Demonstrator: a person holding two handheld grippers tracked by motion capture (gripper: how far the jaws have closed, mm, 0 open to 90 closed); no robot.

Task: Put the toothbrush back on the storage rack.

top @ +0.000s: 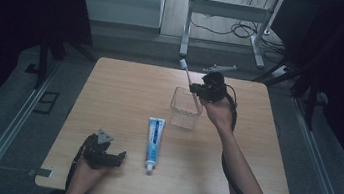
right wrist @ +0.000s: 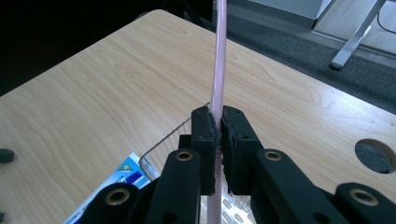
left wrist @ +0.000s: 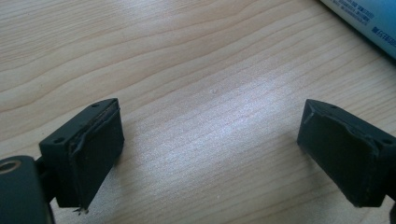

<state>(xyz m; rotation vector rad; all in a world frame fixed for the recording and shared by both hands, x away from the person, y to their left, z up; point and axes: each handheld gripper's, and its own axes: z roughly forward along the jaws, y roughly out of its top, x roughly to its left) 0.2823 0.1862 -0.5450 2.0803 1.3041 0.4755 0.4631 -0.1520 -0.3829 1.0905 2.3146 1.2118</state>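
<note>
My right gripper (top: 202,89) (right wrist: 218,122) is shut on a pink toothbrush (top: 186,73) (right wrist: 218,60), held upright and tilted over a clear plastic cup (top: 185,109) at the table's middle. The brush's lower end dips toward the cup, whose rim (right wrist: 161,142) shows under the jaws. A blue and white toothpaste tube (top: 154,142) (left wrist: 364,21) lies flat in front of the cup, cap toward the near edge. My left gripper (top: 116,159) (left wrist: 210,149) rests low over the bare wood left of the tube, open with nothing between its jaws.
The wooden table (top: 124,96) has a round cable hole (right wrist: 375,155) near a corner. Beyond its far edge stand a white desk frame (top: 226,13) and loose cables (top: 241,30) on the floor. Dark curtains flank both sides.
</note>
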